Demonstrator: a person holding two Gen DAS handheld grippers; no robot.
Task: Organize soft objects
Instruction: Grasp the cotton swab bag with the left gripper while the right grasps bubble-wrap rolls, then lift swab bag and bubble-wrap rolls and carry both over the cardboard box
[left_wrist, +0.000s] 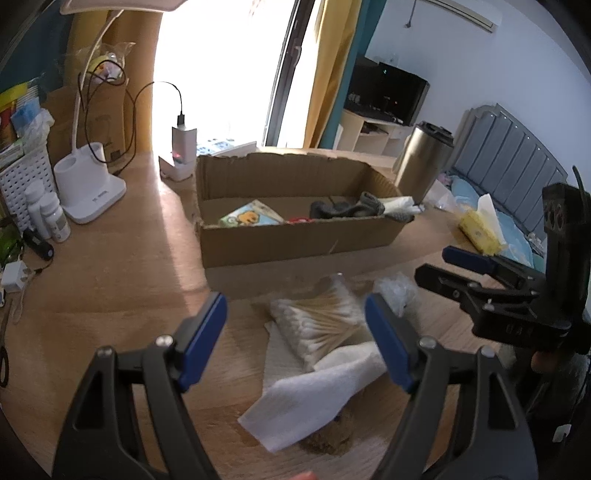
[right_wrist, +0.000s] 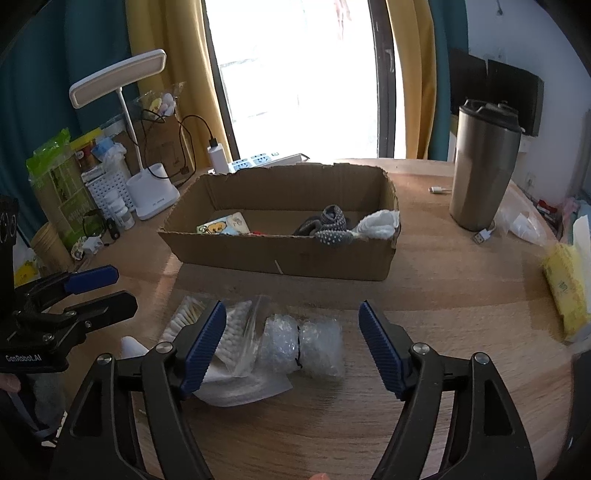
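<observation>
My left gripper (left_wrist: 295, 339) is open above a clear bag of cotton swabs (left_wrist: 321, 325) that lies on a white tissue sheet (left_wrist: 314, 395). A brown fuzzy thing (left_wrist: 328, 439) peeks out under the sheet. My right gripper (right_wrist: 293, 343) is open over a tied roll of bubble wrap (right_wrist: 303, 347), just right of the swab bag (right_wrist: 232, 332). Neither gripper's pads touch anything. Behind them stands an open cardboard box (right_wrist: 280, 254) holding grey dotted socks (right_wrist: 332, 225), a white cloth (right_wrist: 380, 223) and a cartoon tissue packet (right_wrist: 221, 225). Each gripper shows in the other's view: the right gripper (left_wrist: 436, 264), the left gripper (right_wrist: 123, 288).
A steel tumbler (right_wrist: 480, 166) stands at the back right with a USB cable (right_wrist: 480, 236) at its foot. A yellow tissue pack (right_wrist: 565, 291) lies at the right edge. A white desk lamp (right_wrist: 155, 195), small bottles and a perforated basket (left_wrist: 22, 177) crowd the left.
</observation>
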